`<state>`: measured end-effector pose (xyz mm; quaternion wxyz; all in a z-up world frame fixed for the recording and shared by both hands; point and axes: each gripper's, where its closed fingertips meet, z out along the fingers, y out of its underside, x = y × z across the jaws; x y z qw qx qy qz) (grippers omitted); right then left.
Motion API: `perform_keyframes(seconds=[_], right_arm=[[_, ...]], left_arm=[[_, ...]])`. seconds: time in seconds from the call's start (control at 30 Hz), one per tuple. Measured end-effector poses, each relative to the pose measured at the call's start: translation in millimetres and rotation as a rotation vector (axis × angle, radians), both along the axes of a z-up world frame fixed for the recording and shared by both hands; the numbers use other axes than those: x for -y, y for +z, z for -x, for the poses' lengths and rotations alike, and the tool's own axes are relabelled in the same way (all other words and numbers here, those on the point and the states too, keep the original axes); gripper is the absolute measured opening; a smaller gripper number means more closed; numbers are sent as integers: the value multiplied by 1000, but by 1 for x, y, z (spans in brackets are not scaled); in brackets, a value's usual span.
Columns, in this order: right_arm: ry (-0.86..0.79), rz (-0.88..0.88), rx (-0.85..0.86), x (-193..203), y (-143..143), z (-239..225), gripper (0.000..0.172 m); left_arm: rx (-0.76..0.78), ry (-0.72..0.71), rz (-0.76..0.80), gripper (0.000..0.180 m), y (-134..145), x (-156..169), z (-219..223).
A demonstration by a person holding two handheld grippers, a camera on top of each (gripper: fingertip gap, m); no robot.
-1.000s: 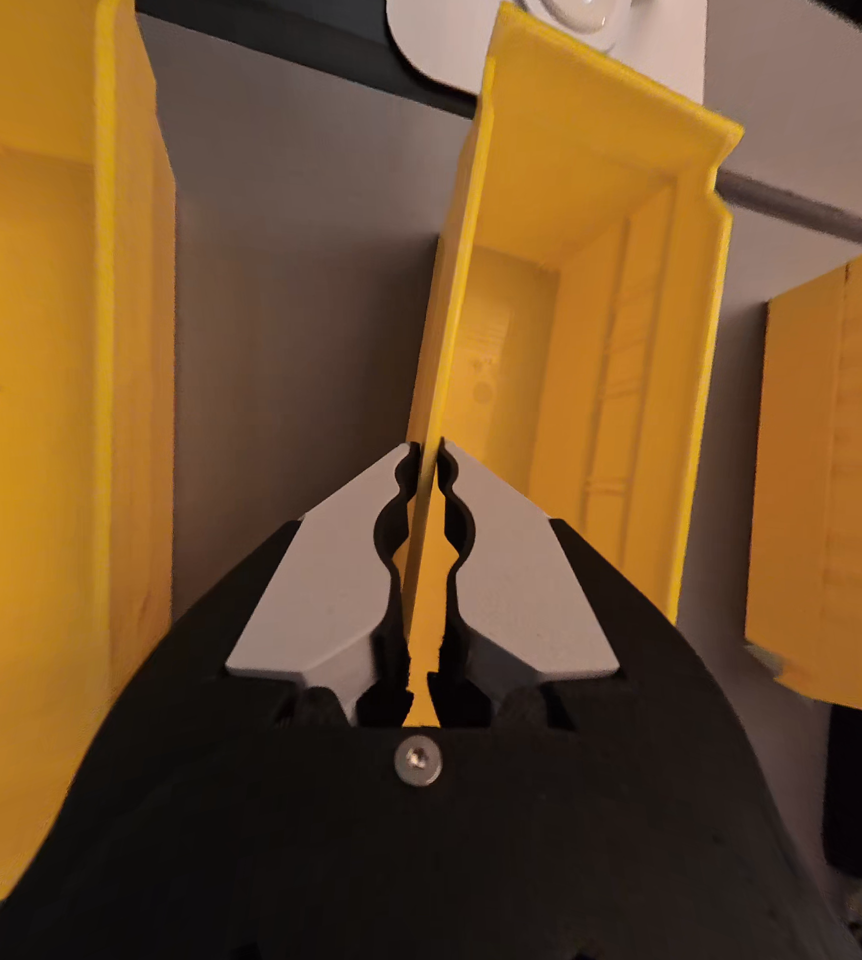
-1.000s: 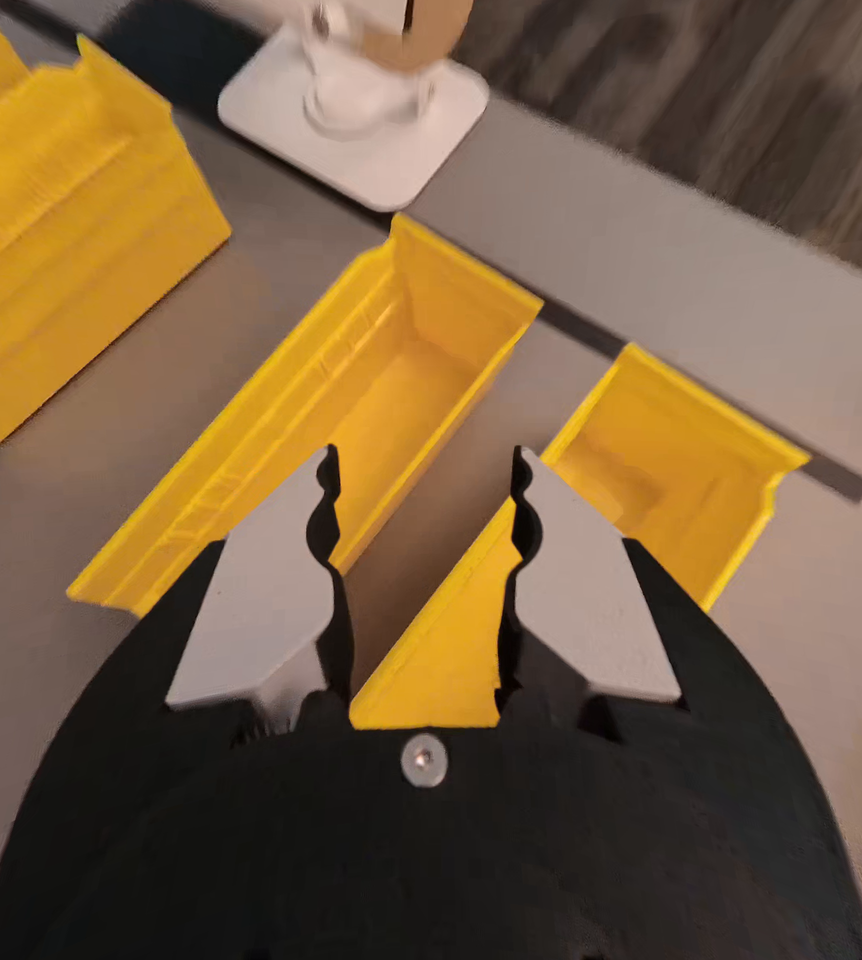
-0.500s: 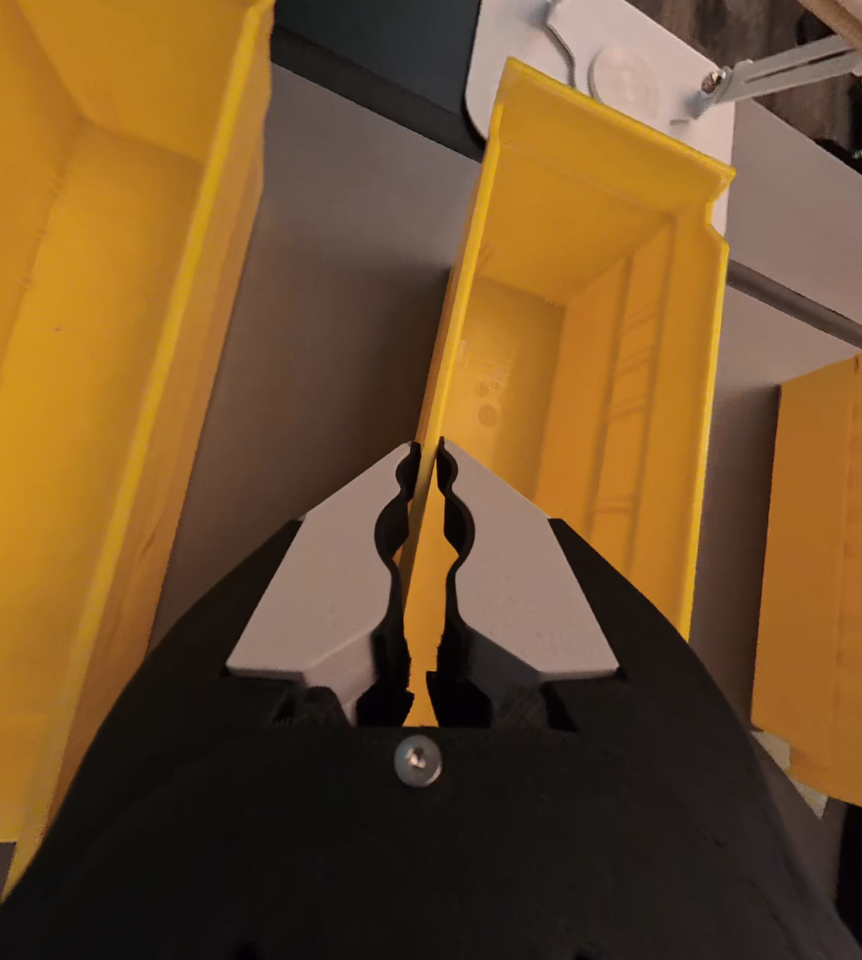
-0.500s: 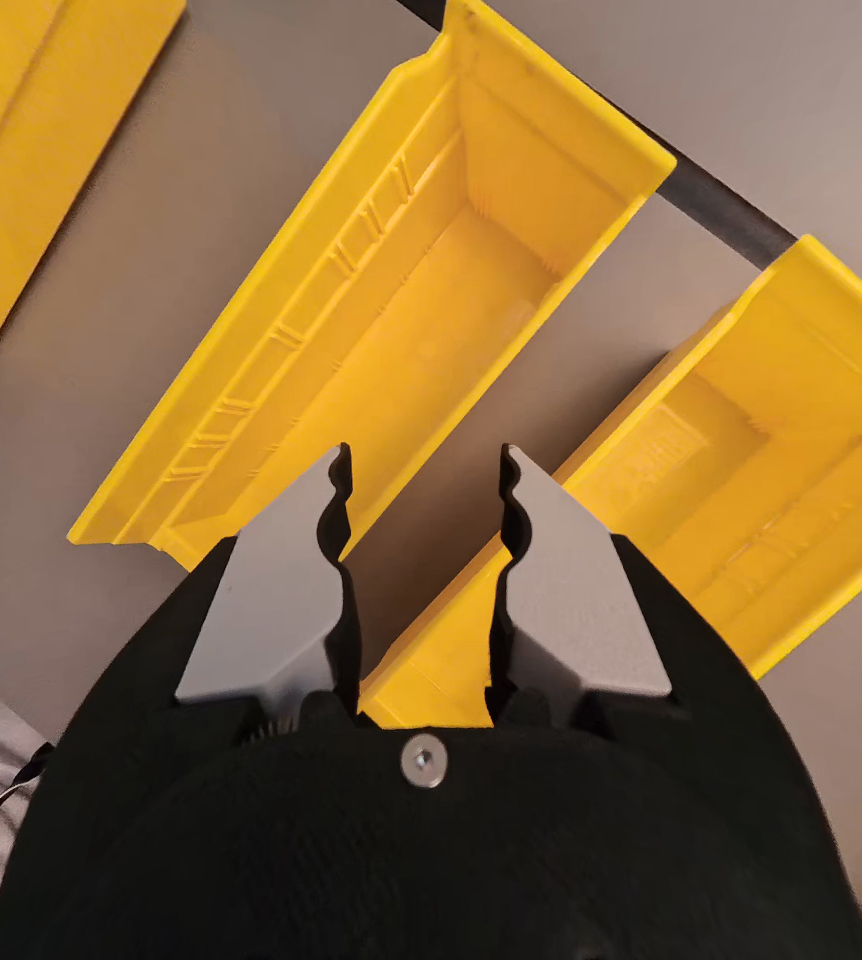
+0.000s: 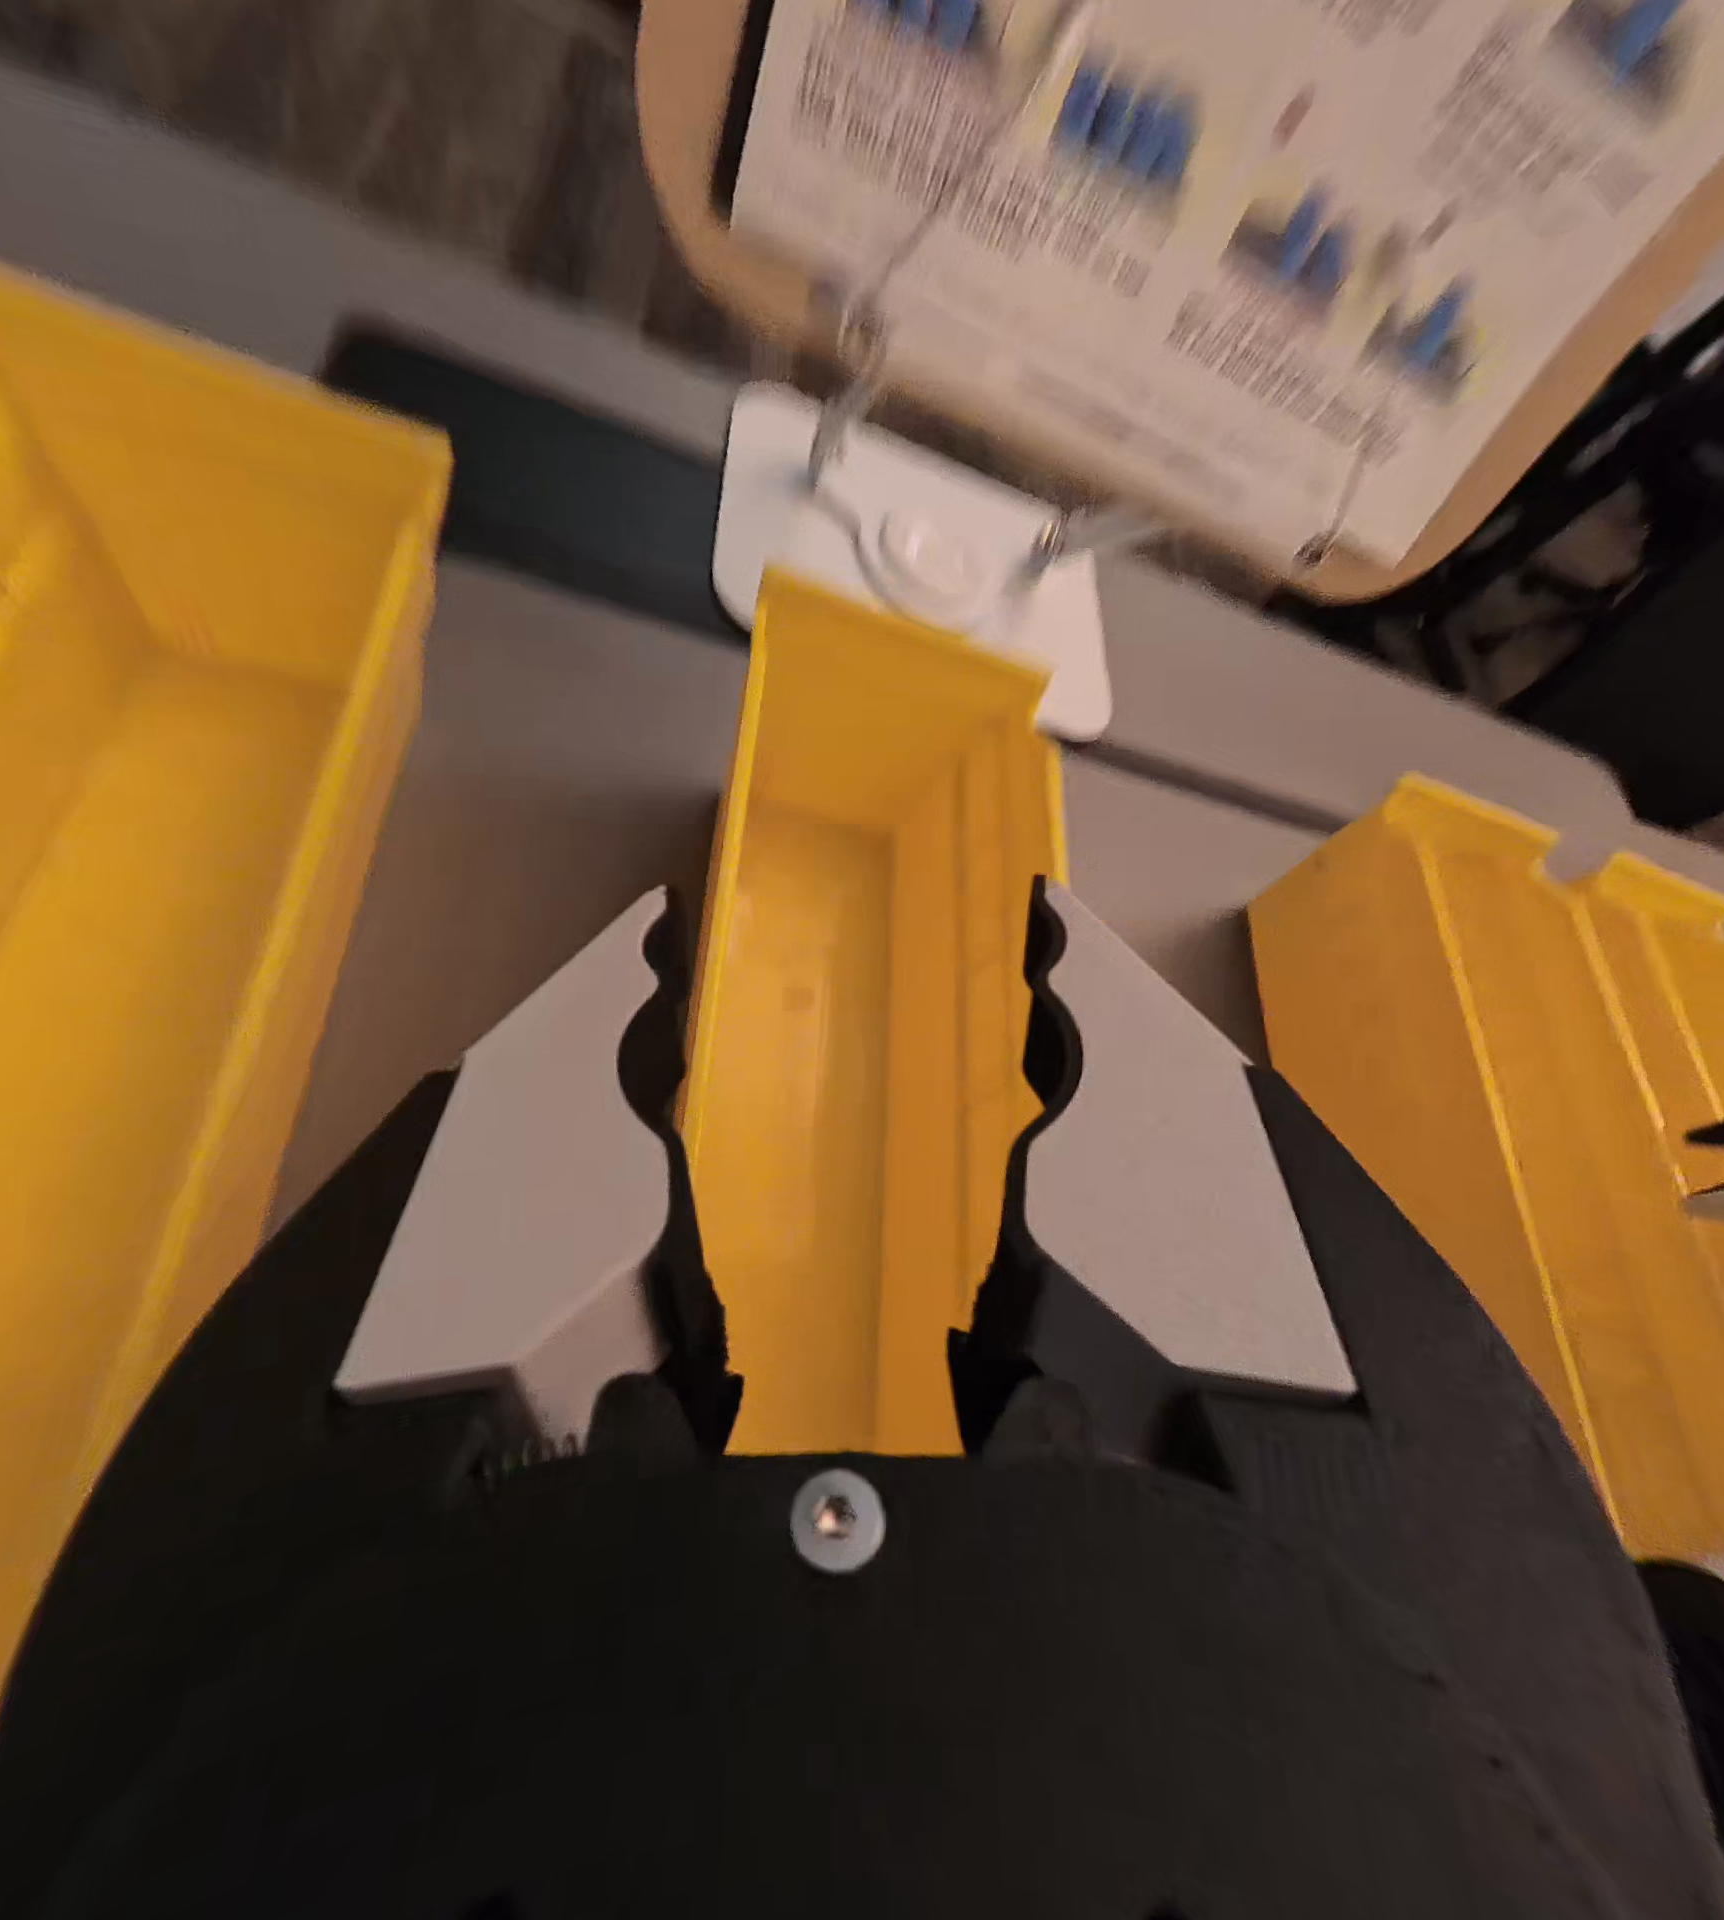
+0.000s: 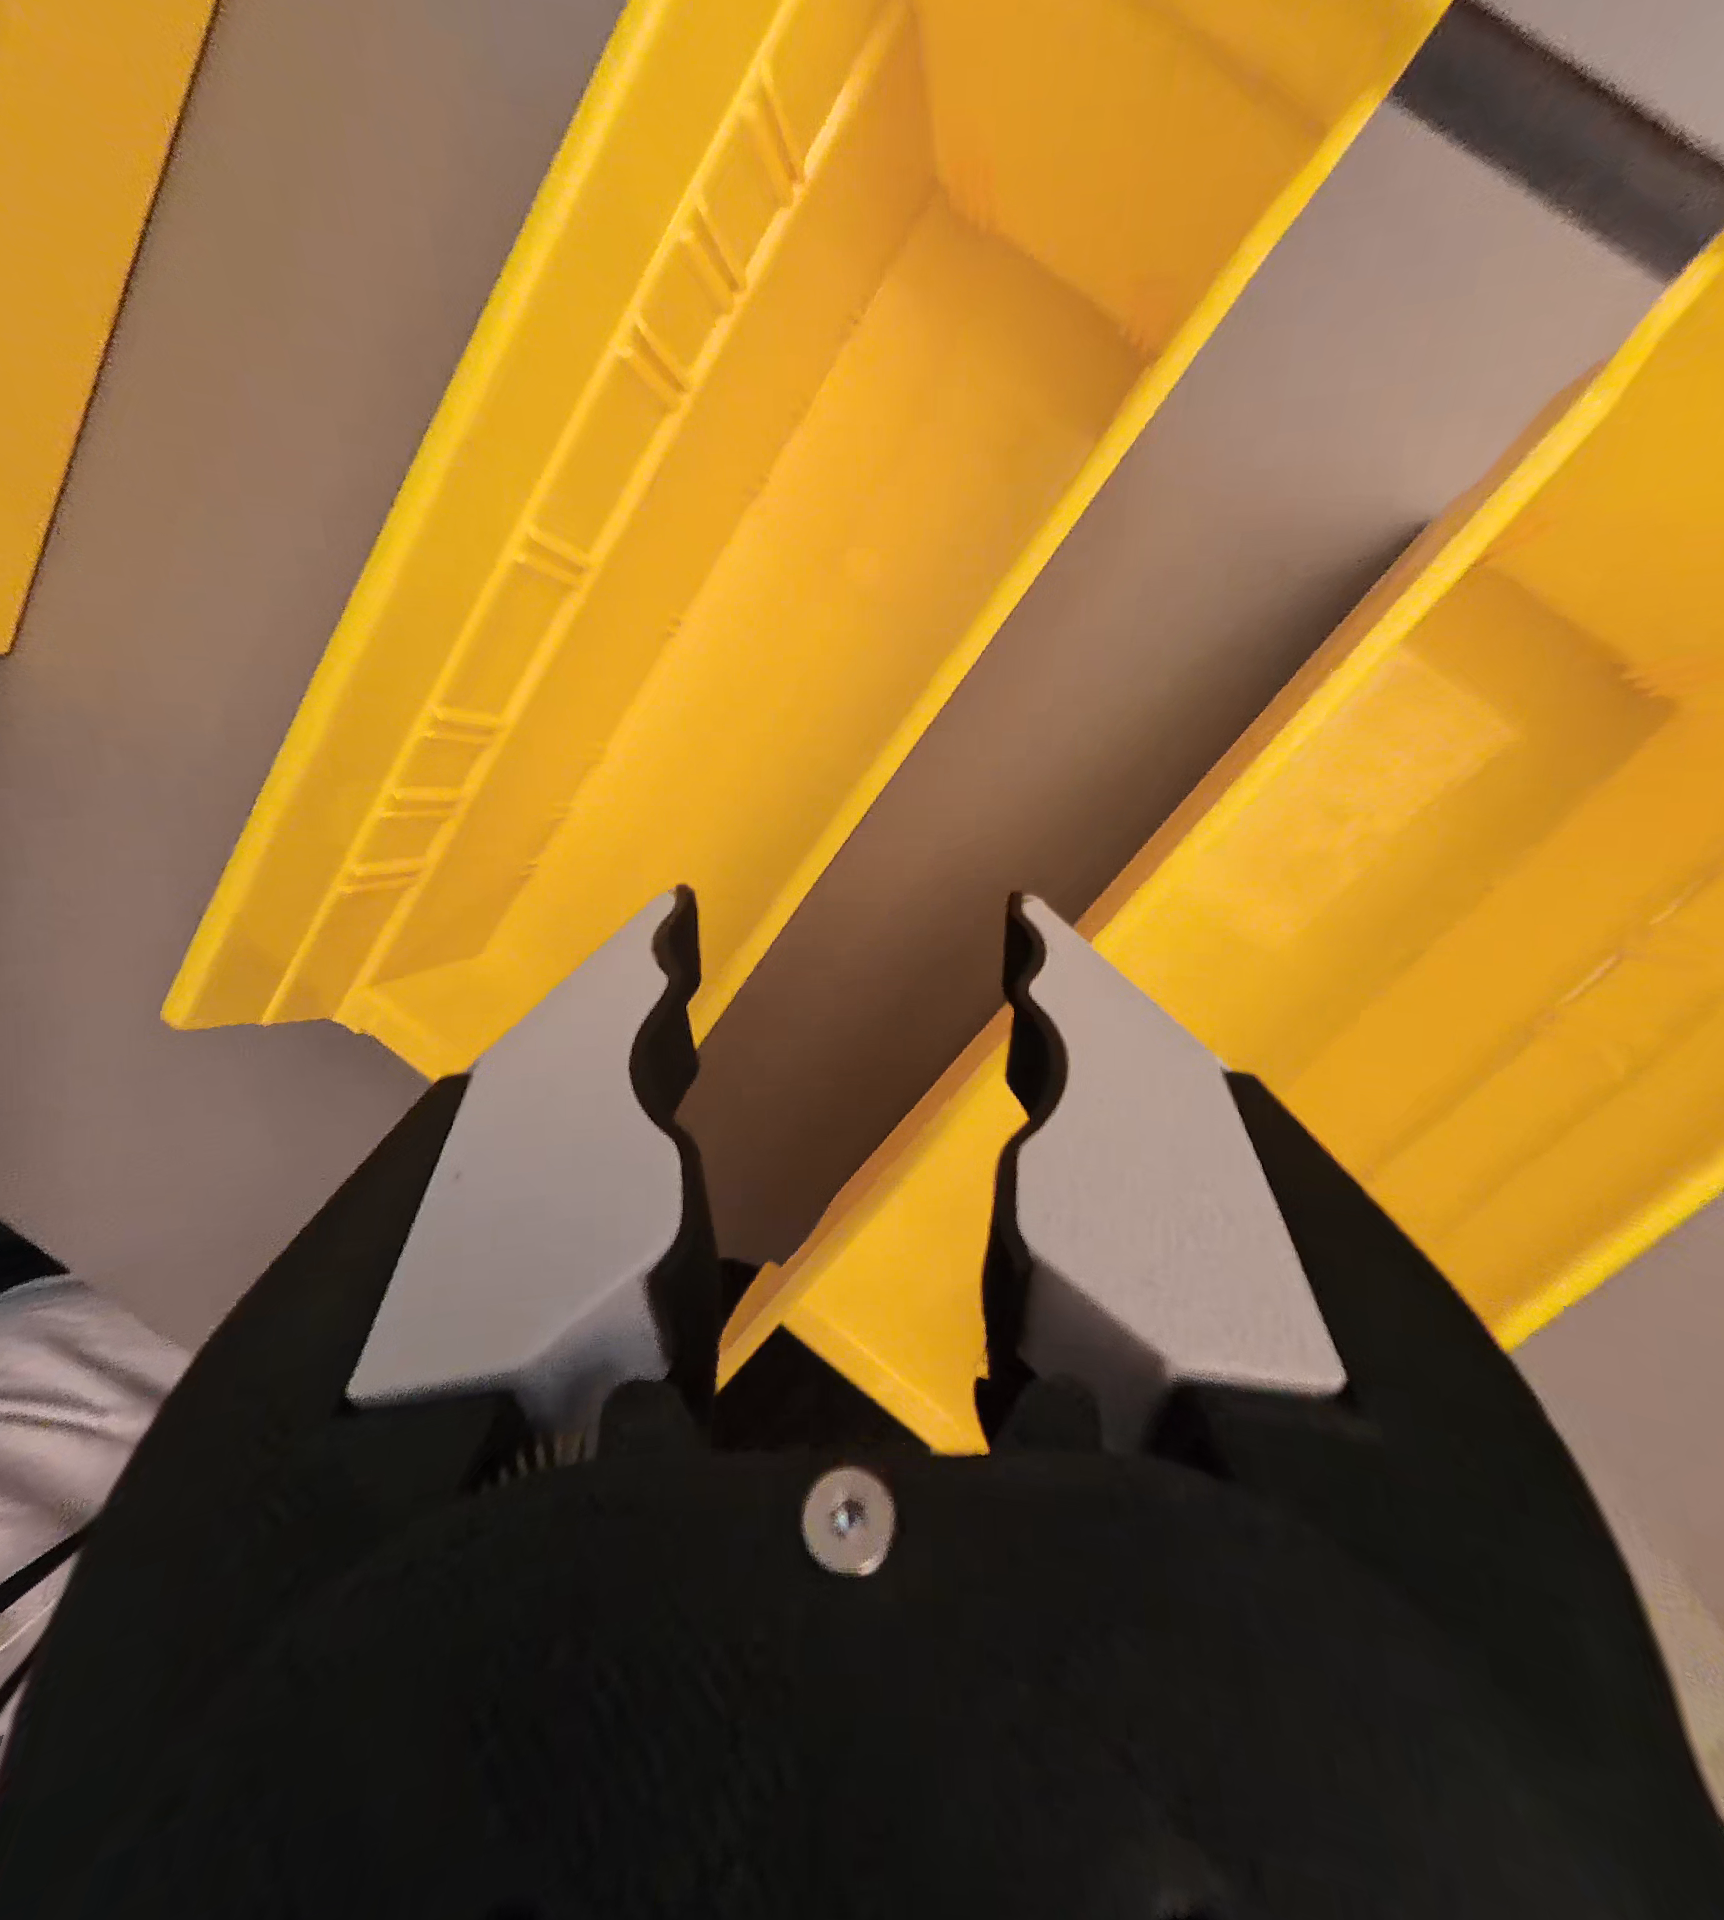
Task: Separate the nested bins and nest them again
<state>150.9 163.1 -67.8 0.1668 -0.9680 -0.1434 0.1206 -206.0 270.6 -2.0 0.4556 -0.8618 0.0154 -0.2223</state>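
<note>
Left gripper (image 5: 850, 904) is standing wide open as I am looking along it; its grey fingers (image 5: 546, 1122) are flanking the narrow yellow bin (image 5: 837, 997), with a dark gap showing between each pad and the bin's walls, so nothing is being gripped. That narrow bin is sitting upright on the grey table (image 5: 546, 727), its far end lying just in front of a white stand base (image 5: 1066, 644) that is carrying a blurred printed card (image 5: 1097, 208). To the left of the narrow bin, apart from it, a wider yellow bin (image 5: 141, 831) is lying open side up. To the right of the narrow bin, a further yellow bin (image 5: 1460, 1039) is showing its ribbed outer wall.

Right gripper (image 6: 847, 904) is likewise standing open. I am seeing bare table between its fingertips. One long yellow bin (image 6: 785, 520) is running diagonally past its left finger (image 6: 546, 1164), and the rim of a second yellow bin (image 6: 1460, 779) is passing under its right finger (image 6: 1138, 1164); I cannot tell whether that pad is touching the rim.
</note>
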Motion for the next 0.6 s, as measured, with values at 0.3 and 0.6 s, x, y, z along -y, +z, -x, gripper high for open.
perform_keyframes(seconds=[0.3, 0.6], right_arm=[[30, 177, 12, 6, -31, 29, 29], [81, 226, -13, 3, -40, 81, 25]], left_arm=[[-10, -141, -564, 66, 157, 44, -15], [85, -367, -504, 63, 149, 42, -36]])
